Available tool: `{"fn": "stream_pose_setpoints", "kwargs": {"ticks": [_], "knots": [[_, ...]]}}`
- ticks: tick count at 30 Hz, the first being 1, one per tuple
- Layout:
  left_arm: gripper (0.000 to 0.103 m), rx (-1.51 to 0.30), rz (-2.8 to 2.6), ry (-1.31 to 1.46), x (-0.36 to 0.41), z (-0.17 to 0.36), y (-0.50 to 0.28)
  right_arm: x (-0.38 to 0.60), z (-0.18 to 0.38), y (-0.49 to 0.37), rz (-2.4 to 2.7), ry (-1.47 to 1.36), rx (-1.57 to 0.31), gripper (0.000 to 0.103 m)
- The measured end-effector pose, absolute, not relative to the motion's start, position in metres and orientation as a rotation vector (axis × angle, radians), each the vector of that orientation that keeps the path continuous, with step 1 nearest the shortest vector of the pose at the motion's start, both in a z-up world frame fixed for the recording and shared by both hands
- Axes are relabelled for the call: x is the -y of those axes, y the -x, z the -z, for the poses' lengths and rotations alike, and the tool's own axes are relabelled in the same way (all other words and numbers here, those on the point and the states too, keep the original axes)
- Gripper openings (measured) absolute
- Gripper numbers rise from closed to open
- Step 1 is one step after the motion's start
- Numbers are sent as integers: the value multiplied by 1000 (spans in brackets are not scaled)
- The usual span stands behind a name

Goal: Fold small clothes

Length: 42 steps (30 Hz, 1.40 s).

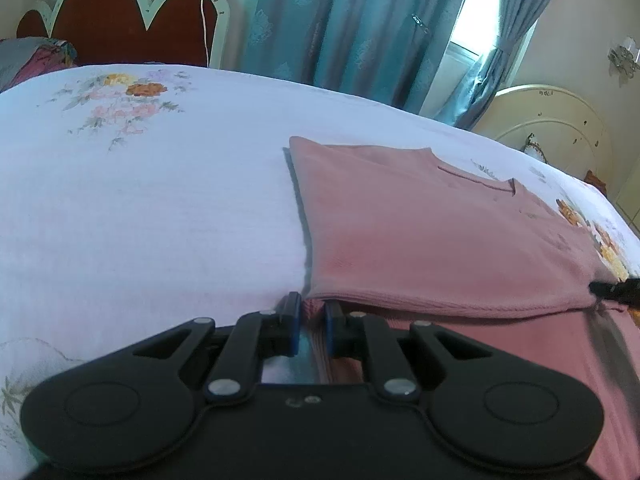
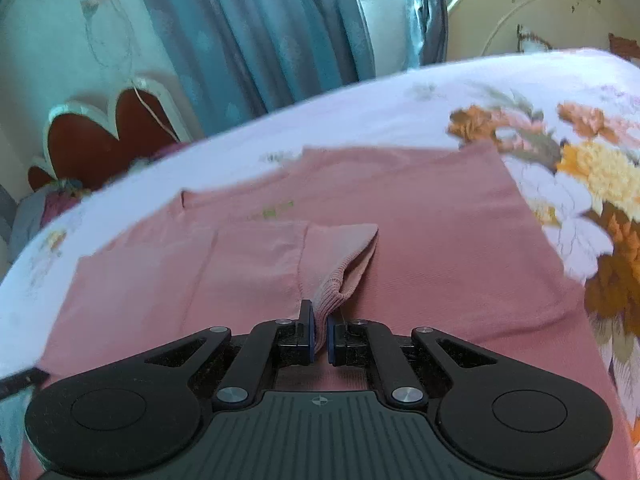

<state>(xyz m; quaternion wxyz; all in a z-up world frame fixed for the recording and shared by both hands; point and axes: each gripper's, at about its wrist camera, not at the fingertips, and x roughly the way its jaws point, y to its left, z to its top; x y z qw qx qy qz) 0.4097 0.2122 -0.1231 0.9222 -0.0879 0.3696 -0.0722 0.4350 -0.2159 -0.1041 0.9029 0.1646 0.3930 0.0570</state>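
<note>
A pink knit garment (image 1: 420, 236) lies flat on the white floral bedsheet (image 1: 140, 208), partly folded over itself. My left gripper (image 1: 312, 312) is shut on the garment's near left hem corner, low over the sheet. In the right wrist view the same pink garment (image 2: 440, 248) spreads across the bed. My right gripper (image 2: 319, 326) is shut on a ribbed hem corner (image 2: 340, 276) and holds it lifted off the cloth below. The tip of the right gripper (image 1: 616, 292) shows at the right edge of the left wrist view.
A red headboard (image 1: 120, 20) with a white rim stands at the far end of the bed. Teal curtains (image 1: 352, 24) hang behind it. A cream round furniture piece (image 1: 552, 120) stands at the right. A dark pillow (image 1: 32, 60) lies at the far left.
</note>
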Motion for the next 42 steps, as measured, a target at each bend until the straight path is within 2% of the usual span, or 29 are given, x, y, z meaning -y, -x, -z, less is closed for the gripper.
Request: {"fn": "stream_pose_setpoints", "kwargs": {"ticks": [2,4,5,6,7,8,10,11,12,14,15,19,25,27,31,34,35,36,41,42], "knots": [[13,-770,161,172,-213,121,-411,219,106,-436,-126,-362,-818,5],[29,-773,173,184,-219,112,-406,224,99,-433,-116,-360,-815,6],[31,-738,160,171,-220,103,-399,226,92,-430,-100,-342,-802,14],[38,-691,153,146,-221,94,-391,229,85,-423,-76,-323,-776,42],[45,-643,151,129,-219,83,-383,232,75,-415,-58,-308,-727,55],[47,-614,155,130,-217,76,-380,233,69,-411,-67,-299,-698,59],[47,-600,205,143,-204,72,-387,227,63,-412,-109,-276,-697,59],[47,-611,231,129,-195,75,-393,221,64,-415,-131,-257,-704,50],[47,-628,249,109,-184,80,-400,213,69,-420,-150,-233,-731,32],[46,-690,266,93,-172,100,-413,201,87,-431,-154,-190,-826,21],[43,-739,246,93,-172,112,-418,200,99,-434,-135,-174,-873,19],[45,-747,260,141,-183,113,-419,208,87,-430,-129,-192,-830,19],[73,-691,310,81,-135,93,-473,194,79,-477,-164,-224,-759,19],[78,-700,338,58,-111,94,-497,179,82,-497,-215,-223,-757,19],[76,-751,371,14,-83,113,-523,154,94,-514,-297,-152,-754,19],[78,-751,273,-34,-110,122,-528,177,112,-519,-129,-111,-777,19],[78,-753,212,-74,-122,123,-529,187,113,-518,-121,-150,-771,2],[78,-747,174,-94,-133,122,-531,193,112,-518,-116,-165,-776,0],[79,-707,125,-7,-161,108,-547,175,102,-526,-147,-151,-748,1],[79,-697,137,4,-159,104,-549,171,99,-528,-157,-163,-743,15]]}}
